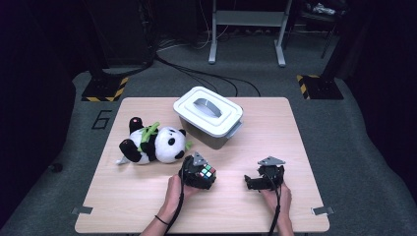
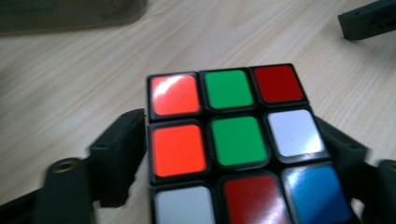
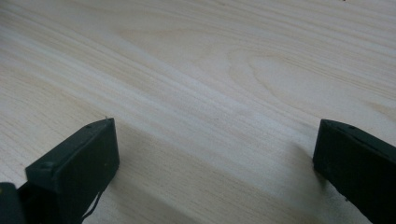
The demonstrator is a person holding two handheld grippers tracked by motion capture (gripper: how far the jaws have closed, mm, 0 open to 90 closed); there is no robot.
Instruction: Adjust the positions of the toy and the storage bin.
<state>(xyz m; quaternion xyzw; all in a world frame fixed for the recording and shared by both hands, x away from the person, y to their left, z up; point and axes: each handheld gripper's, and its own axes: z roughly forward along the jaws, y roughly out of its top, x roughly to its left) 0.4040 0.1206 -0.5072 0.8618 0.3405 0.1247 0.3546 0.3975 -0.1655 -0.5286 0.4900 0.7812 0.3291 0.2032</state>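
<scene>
Beside the panda (image 1: 156,144), the left tool (image 1: 204,174) pinches the puzzle cube (image 2: 236,147), not yet lifted, while the right tool (image 3: 215,163) rests spread.

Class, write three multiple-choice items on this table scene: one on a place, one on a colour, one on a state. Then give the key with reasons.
1. Where does the plush panda lie?
A. Left of the white lidded box
B. Right of it
C. On its lid

2. What colour is the centre tile on the Rubik's cube face seen in the left gripper view?
A. Yellow
B. Green
C. Black

3. How do the right tongs stand?
A. Shut on the cube
B. Shut on the panda
C. Open over bare table

Key: 1 A, the high view shows the panda left of the box. 2 B, the middle tile is green. 3 C, its jaws stand apart with only wood between them.
</scene>
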